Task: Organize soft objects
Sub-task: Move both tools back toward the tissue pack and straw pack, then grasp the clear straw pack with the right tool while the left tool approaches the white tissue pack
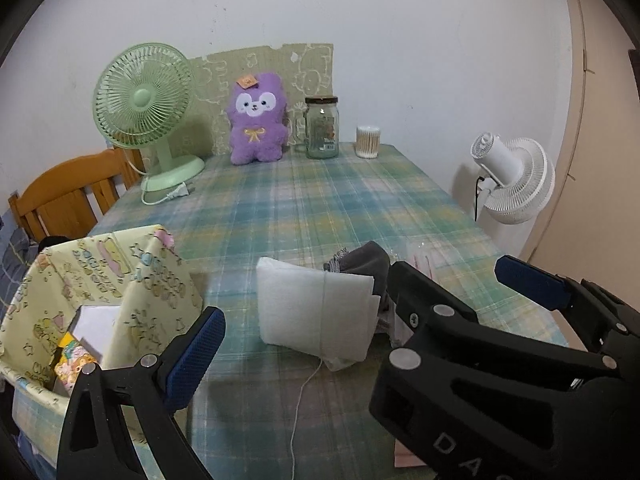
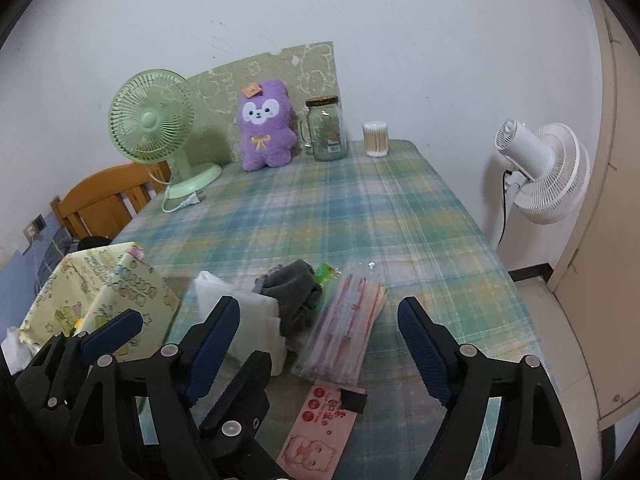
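Soft items sit in a loose heap at lower centre of both views, on the plaid-covered counter (image 1: 320, 208). White foam pad (image 1: 316, 308): thick, folded, pale and matte, tilted up on one edge, a thin white thread (image 1: 308, 380) trailing from it toward the bottom of the frame. Grey cloth (image 2: 298, 292): crumpled, dark, with a lighter frilled edge, touching the pad's right side. Just right of the cloth, a clear plastic packet (image 2: 348, 328) with pink print, lying flat. Yellow patterned fabric bin (image 1: 120, 280) at lower left, open-topped, some boxes inside. Left gripper (image 1: 300, 304): jaws spread wide, nothing pressed between them, pad lying beyond the gap. Right gripper (image 2: 320, 344): jaws open, empty, packet lying beyond the gap. Purple plush toy (image 2: 266, 124) upright at upper centre against the wall, between green fan (image 2: 154, 122) and glass jar (image 2: 329, 128).
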The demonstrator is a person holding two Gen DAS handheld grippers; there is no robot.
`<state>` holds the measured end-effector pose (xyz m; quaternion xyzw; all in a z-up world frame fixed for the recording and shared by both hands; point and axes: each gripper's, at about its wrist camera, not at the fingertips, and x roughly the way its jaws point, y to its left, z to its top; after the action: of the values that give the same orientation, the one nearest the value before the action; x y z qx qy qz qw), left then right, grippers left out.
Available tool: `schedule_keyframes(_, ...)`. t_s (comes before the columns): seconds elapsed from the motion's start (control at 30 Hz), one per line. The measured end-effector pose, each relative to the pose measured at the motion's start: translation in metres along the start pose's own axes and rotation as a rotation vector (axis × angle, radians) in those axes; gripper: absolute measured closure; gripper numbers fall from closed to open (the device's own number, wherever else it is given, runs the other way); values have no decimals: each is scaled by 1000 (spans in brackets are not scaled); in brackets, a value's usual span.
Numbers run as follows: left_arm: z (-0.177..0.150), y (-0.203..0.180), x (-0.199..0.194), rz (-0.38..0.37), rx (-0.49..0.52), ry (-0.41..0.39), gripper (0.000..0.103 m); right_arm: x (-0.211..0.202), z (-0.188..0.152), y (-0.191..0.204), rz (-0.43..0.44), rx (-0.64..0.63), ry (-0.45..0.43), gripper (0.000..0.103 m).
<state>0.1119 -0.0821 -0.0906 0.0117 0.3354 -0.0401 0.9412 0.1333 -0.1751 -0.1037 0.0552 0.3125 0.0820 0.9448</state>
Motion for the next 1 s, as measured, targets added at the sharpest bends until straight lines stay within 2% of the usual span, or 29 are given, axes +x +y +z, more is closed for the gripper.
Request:
schedule_keyframes(0.1, 1, -1, 9, -2, -1, 20, 3, 9, 0, -4, -4, 12, 19, 26)
schedule_keyframes(0.27, 1, -2, 21, 12, 10, 39, 3, 26, 0, -11, 1, 34, 66, 39)
schedule_keyframes(0.6, -4, -1, 50, 4, 13, 112, 3, 56, -6, -20, 13, 67, 159, 47)
schedule_keyframes(0.77, -4, 3, 58, 50, 11, 113, 3, 65, -6, -24, 5, 82, 187, 57)
schedule_keyframes(0.97, -4, 3, 65, 42, 21, 122, 4, 70, -8, -26, 14, 104, 201, 66)
schedule_keyframes(1.0, -4, 3, 65, 34, 24, 124, 7, 70, -8, -25, 11, 101, 200, 66)
